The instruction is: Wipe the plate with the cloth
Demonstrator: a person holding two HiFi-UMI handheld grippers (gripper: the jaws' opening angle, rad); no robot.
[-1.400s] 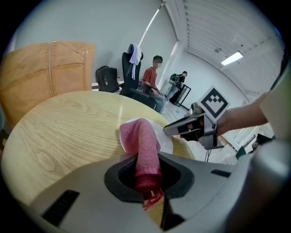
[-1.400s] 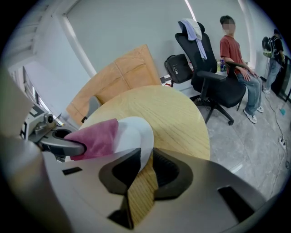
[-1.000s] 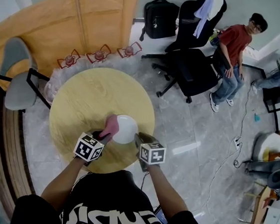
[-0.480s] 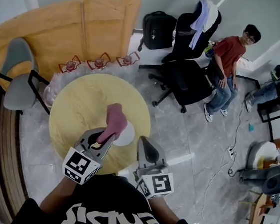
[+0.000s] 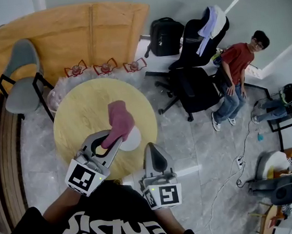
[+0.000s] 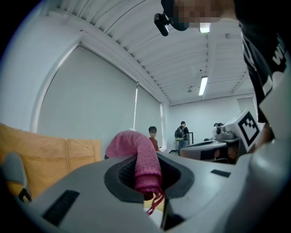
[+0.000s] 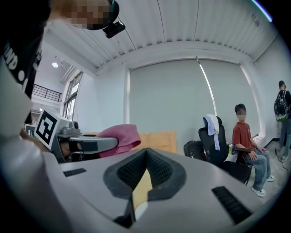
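A person stands at a round wooden counter (image 5: 80, 111) w/ a gripper in each hand. A sec ago both were down at the white plate (image 5: 134, 140), w/ the cloth on its left rim. Now both are raised clear of it & point level. The left gripper (image 5: 108, 143) is clamped on the pink cloth (image 5: 119, 121), which sticks out past the jaws, up off the plate & not touching it. The right gripper (image 5: 152, 151) has just closed its jaws fully, nothing between them. The plate lies flat & alone near the counter's near-right edge, w/ neither gripper steadying it. Prob. this wiping pass is over or paused; any more wiping needs the cloth brought back down.
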